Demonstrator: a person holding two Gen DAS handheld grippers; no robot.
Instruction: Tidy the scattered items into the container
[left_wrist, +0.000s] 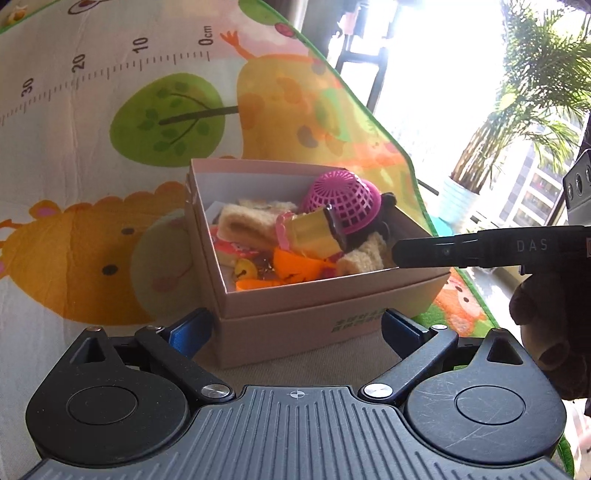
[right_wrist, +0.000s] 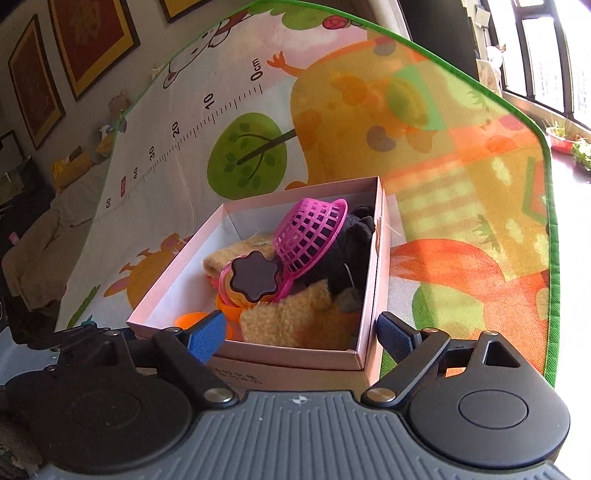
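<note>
A cardboard box (left_wrist: 317, 295) sits on a colourful play mat (left_wrist: 110, 155) printed with a ruler, a green tree and cartoon animals. Inside the box lie a pink mesh basket (left_wrist: 341, 205) tipped on its side, a yellow toy with a dark cap (left_wrist: 314, 230), folded tan cloth (left_wrist: 243, 227) and orange plastic pieces (left_wrist: 295, 271). The left tongs (left_wrist: 297, 328) hang just before the box's near wall, their blue-tipped fingers (left_wrist: 188, 332) spread wide with nothing between them. From the right, the right tongs (left_wrist: 406, 251) reach in over the box rim, seen side-on. Beyond the mat, a potted palm (left_wrist: 524, 110) stands by a bright window.
</note>
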